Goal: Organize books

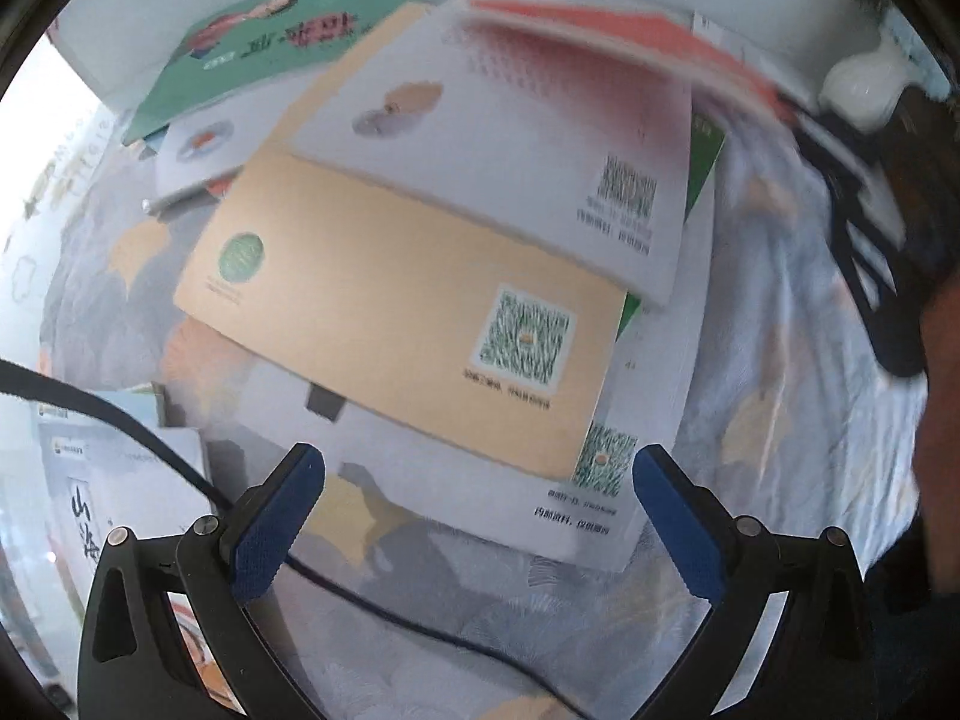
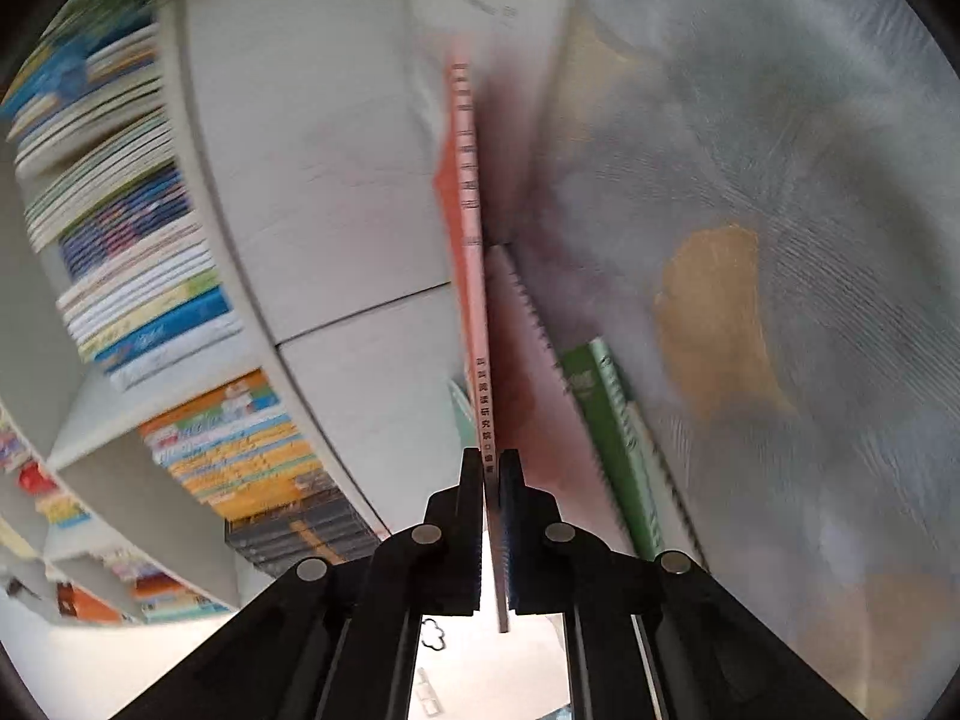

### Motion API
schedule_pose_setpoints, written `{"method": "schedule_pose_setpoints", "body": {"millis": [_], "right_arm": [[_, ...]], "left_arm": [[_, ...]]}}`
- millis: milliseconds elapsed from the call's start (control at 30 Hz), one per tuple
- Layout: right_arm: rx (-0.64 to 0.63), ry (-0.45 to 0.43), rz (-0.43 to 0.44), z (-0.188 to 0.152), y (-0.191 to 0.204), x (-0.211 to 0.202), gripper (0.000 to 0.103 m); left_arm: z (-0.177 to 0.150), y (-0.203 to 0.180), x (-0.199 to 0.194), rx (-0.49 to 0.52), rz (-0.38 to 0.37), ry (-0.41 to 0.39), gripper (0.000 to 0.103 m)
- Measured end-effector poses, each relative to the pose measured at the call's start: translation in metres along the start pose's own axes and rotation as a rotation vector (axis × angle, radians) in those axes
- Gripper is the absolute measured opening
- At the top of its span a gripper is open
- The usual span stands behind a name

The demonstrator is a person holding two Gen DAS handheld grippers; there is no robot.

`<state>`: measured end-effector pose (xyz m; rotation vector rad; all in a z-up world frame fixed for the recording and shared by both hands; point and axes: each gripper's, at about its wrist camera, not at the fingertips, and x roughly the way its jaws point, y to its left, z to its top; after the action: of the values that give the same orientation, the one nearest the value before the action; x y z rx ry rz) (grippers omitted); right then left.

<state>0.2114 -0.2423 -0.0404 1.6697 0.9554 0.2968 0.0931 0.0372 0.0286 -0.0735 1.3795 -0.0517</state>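
Your right gripper was clamped on the thin orange book, at twelve o'clock. Your left gripper hung wide open, empty, above the tan book.

grippers: 2; black cable: 1; white vase: 1; bookshelf: 1

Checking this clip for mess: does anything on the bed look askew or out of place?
Yes. The books lie in a loose, skewed heap: the tan book sits crooked across white ones, and a green book juts out behind. The right gripper is shut on a thin orange book; the left gripper is open, empty.
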Motion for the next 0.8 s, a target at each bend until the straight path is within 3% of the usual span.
{"method": "schedule_pose_setpoints", "body": {"millis": [133,200,267,467,533,600,700,767,800], "right_arm": [[-0.072,0.046,-0.057,-0.026,0.003,-0.041,0.004],[-0.090,0.096,-0.112,-0.040,-0.005,-0.066,0.004],[-0.095,0.133,-0.178,-0.050,-0.018,-0.092,0.004],[-0.112,0.194,-0.349,-0.055,-0.068,-0.188,0.007],[-0.151,0.246,-0.406,-0.052,-0.075,-0.202,0.007],[-0.180,0.301,-0.389,-0.047,-0.084,-0.216,0.007],[-0.200,0.293,-0.357,-0.038,-0.086,-0.219,0.010],[-0.208,0.259,-0.333,-0.033,-0.086,-0.213,0.013],[-0.204,0.247,-0.321,-0.030,-0.087,-0.207,0.023]], "left_arm": [[0.002,0.007,-0.011,-0.011,-0.139,-0.038,0.102],[0.001,0.008,-0.012,0.003,-0.134,-0.045,0.102],[0.006,-0.002,-0.011,0.054,-0.098,-0.017,0.102],[-0.007,-0.040,-0.002,0.204,-0.270,0.110,0.102],[-0.017,-0.065,-0.001,0.290,-0.320,0.106,0.102],[-0.027,-0.087,0.005,0.365,-0.388,0.129,0.102],[-0.042,-0.117,0.014,0.431,-0.490,0.231,0.102],[-0.053,-0.131,0.016,0.477,-0.439,0.207,0.102],[-0.055,-0.135,0.015,0.492,-0.416,0.197,0.102]]}}
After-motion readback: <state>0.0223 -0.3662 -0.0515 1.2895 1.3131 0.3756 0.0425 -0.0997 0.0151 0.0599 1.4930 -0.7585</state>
